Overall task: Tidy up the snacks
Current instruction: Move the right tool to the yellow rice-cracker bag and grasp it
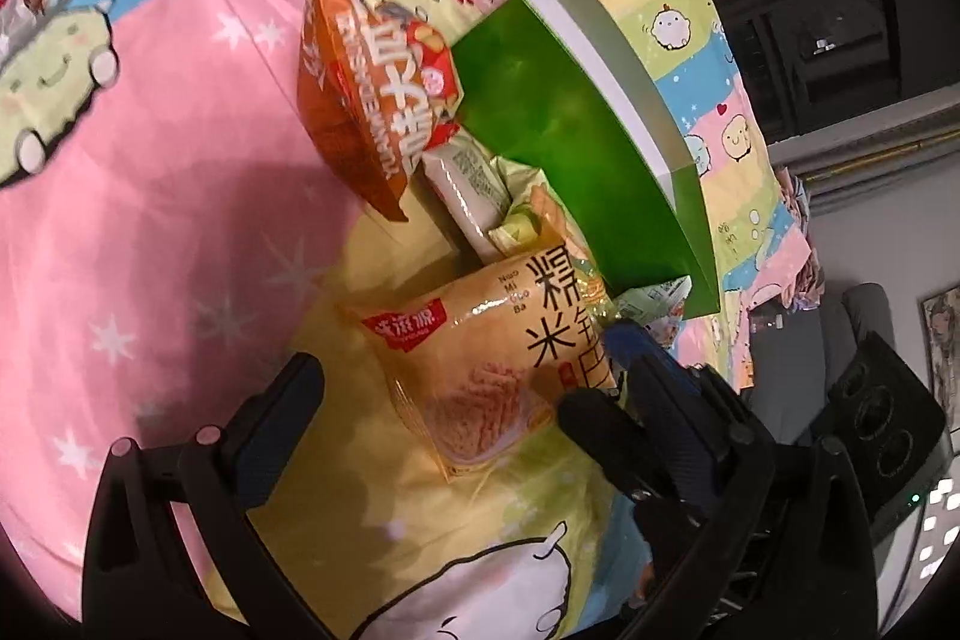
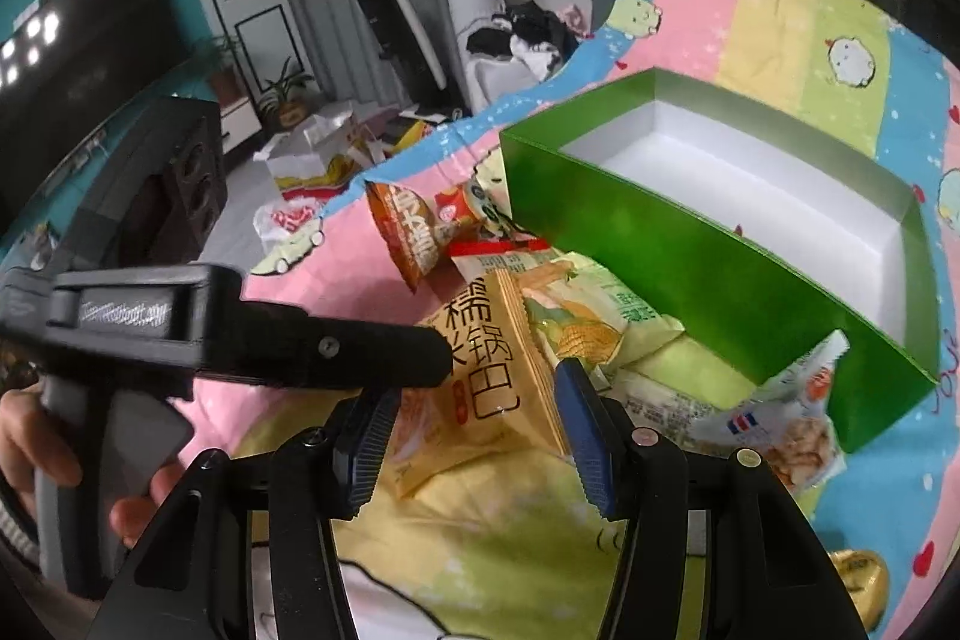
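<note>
As the left wrist view looks down on the cartoon-print sheet (image 1: 150, 232), the left gripper (image 1: 444, 394) stands wide, its jaws well apart with nothing clamped. The yellow bag (image 1: 480, 370) lies flat on the sheet between the two fingers, closer to the right-hand one, its near corner toward the camera. A blue-padded finger of the right gripper (image 1: 630, 346) sits at that bag's right edge; contact cannot be told from here. Beyond the yellow bag lie a pale wrapped bar (image 1: 462, 190) and an orange bag (image 1: 372, 100), the orange one propped up and touching the corner of the green box (image 1: 570, 148). The box stands on the sheet just behind the pile, its white rim showing.

In the right wrist view, the right gripper (image 2: 474, 424) is partly spread, straddling the lower end of the yellow bag (image 2: 486, 388). The blue pad (image 2: 585, 436) appears to meet the bag's right edge; the left pad (image 2: 366, 436) sits at its left corner, and whether it presses cannot be told. The left gripper's finger (image 2: 336, 346) crosses in from the left, its tip over the bag's upper left. A corn-print bag (image 2: 600, 316) lies just beside the yellow one, against the green box (image 2: 690, 280), whose white interior is open. A clear bag (image 2: 792, 418) lies at the box's near corner.
</note>
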Demonstrator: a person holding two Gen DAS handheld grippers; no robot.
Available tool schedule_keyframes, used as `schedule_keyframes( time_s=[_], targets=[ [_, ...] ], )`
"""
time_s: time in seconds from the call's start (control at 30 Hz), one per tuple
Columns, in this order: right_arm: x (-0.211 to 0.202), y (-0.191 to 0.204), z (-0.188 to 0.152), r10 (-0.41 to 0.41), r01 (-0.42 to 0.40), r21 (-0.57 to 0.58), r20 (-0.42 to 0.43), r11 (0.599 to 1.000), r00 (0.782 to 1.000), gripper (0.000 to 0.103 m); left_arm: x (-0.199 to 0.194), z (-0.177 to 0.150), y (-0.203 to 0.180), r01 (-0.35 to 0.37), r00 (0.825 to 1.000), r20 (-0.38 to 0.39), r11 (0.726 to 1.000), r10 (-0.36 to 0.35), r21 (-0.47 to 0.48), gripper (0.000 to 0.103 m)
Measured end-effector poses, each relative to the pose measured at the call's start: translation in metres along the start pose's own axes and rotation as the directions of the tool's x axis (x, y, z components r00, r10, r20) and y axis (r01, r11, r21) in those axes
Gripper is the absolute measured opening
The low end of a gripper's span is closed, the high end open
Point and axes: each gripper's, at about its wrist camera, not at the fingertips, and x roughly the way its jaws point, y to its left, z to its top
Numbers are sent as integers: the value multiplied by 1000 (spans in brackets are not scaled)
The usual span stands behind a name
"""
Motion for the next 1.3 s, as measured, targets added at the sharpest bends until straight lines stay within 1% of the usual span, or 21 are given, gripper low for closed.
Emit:
schedule_keyframes(
  time_s=[0.03, 0.1, 0.13, 0.17, 0.2, 0.27, 0.4, 0.53, 0.63, 0.7, 0.83, 0.93, 1.0, 1.07, 1.17, 1.3],
  targets=[
    [2, 0, -1, 8, -8, 2, -9, 1000, 1000, 56, 1, 0, 1, 1, 1000, -3, 1000, -1, 1, 99],
    [3, 3, -5, 18, -18, -1, -24, 1000, 1000, 54, 0, 0, 2, 2, 1000, -1, 1000, -2, 11, 92],
    [1, 4, -9, 17, -17, -2, -33, 1000, 999, 53, 0, 1, 2, 13, 1000, -5, 1000, -13, 16, 90],
    [0, 5, -12, 17, -17, -1, -38, 1000, 999, 53, 2, 1, 2, 28, 999, -15, 999, -28, 20, 79],
    [-3, 4, -16, 26, -26, 11, -46, 1000, 999, 53, 3, 0, 1, 29, 999, -23, 999, -29, 25, 74],
    [-7, 3, -23, 37, -35, 39, -56, 999, 998, 53, 8, -5, -2, 24, 999, -44, 998, -21, 61, 71],
    [-14, -5, -40, 93, -83, 134, -74, 988, 993, 53, 11, -13, -10, 4, 999, -54, 992, 3, 130, 71],
    [-17, -6, -50, 95, -82, 160, -75, 984, 993, 53, 13, -21, -19, -52, 996, -57, 973, 66, 223, 70],
    [-18, -8, -49, 63, -52, 160, -66, 986, 996, 53, 14, -27, -23, -93, 993, -41, 951, 110, 295, 68],
    [-14, -8, -48, 42, -30, 143, -77, 989, 996, 53, 14, -30, -24, -106, 992, -34, 940, 124, 324, 64],
    [-6, -6, -45, 22, -15, 88, -85, 996, 996, 53, 16, -32, -23, -114, 991, -26, 930, 131, 349, 59],
    [2, -10, -44, 36, -25, 106, -103, 994, 994, 53, 20, -33, -24, -113, 991, -32, 927, 133, 358, 57],
    [7, -16, -47, 76, -59, 155, -104, 986, 992, 53, 23, -34, -29, -114, 991, -27, 924, 133, 366, 57],
    [7, -19, -49, 97, -81, 179, -84, 981, 992, 49, 23, -34, -31, -114, 991, -23, 923, 132, 367, 57],
    [5, -17, -52, 93, -80, 185, -61, 979, 994, 43, 25, -35, -36, -125, 990, -11, 917, 140, 378, 57],
    [0, -14, -56, 83, -75, 188, -35, 979, 996, 41, 24, -39, -44, -147, 988, 11, 901, 156, 409, 57]
  ],
)
